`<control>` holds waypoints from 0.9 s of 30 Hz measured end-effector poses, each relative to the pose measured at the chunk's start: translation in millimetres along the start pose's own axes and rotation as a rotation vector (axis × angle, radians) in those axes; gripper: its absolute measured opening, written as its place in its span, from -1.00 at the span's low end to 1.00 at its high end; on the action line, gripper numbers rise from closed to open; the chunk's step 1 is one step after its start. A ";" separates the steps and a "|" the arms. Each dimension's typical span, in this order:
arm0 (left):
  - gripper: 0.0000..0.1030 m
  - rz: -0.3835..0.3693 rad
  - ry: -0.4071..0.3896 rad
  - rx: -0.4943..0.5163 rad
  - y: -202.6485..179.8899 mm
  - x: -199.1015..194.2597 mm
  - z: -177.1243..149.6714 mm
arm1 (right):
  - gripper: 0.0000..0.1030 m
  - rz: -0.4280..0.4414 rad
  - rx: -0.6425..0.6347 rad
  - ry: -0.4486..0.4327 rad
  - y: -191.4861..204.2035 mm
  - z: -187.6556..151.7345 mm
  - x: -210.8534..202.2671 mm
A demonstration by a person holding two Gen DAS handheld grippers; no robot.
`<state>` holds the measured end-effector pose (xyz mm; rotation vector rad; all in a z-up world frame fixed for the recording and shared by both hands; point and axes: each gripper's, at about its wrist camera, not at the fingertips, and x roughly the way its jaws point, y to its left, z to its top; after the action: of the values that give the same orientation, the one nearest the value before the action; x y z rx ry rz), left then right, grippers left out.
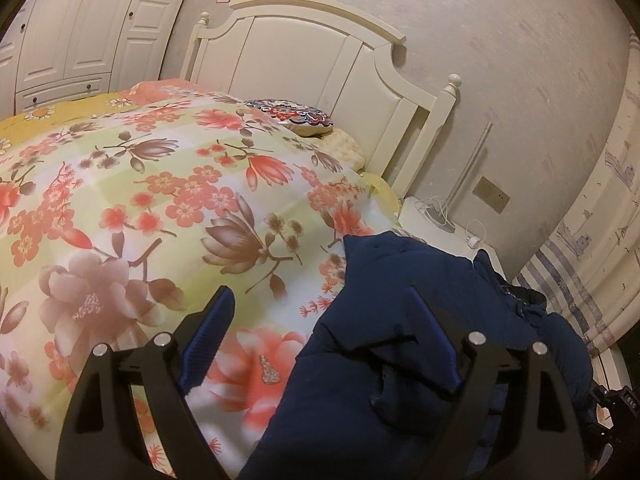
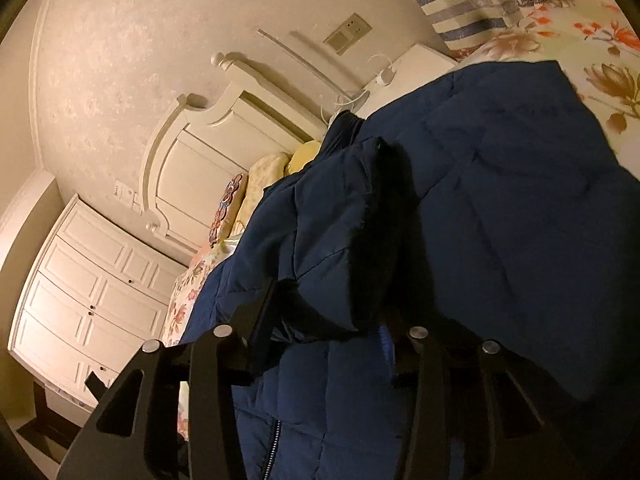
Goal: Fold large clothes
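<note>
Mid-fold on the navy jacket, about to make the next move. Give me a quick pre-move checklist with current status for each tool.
1. Left tool open: ok, fingers spread wide.
2. Left tool holding nothing: ok; one finger over the floral quilt, one over the navy jacket.
3. Right tool gripping jacket fabric: cannot tell, a dark fold hides the fingertips.
4. Jacket lies on the bed: ok.
5. Jacket flat: not ok, bunched folds.
6. Zipper closed: cannot tell.

Navy quilted jacket (image 1: 400, 320) lies bunched and partly folded on the floral bedspread (image 1: 160, 200).
</note>
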<state>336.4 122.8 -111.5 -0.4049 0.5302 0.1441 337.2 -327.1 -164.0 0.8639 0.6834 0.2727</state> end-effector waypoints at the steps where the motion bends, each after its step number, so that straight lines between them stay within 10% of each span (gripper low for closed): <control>1: 0.67 0.000 0.000 -0.001 0.0 0.0 0.0 | -0.11 0.019 0.020 0.004 -3.3 1.1 -2.1; 7: 0.68 0.000 0.003 -0.003 0.2 0.2 -0.5 | 0.37 0.093 0.064 0.000 -0.2 2.3 -7.2; 13: 0.68 0.000 0.004 -0.004 0.2 -0.1 -1.2 | -0.45 0.012 -0.073 -0.103 22.4 -1.2 -26.0; 20: 0.68 0.000 0.006 -0.003 -0.3 -0.3 -1.6 | -0.51 -0.149 -0.386 -0.333 70.3 -0.5 -105.1; 24: 0.68 0.000 0.011 -0.008 0.3 -1.2 -2.5 | -0.49 -0.298 -0.316 -0.216 36.4 5.2 -92.3; 27: 0.68 0.000 0.014 -0.009 0.3 -0.9 -2.1 | -0.32 -0.208 -0.213 -0.143 14.8 1.2 -86.1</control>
<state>334.6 122.2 -112.8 -0.4150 0.5432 0.1443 273.5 -360.1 -114.0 0.5975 0.5939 0.0931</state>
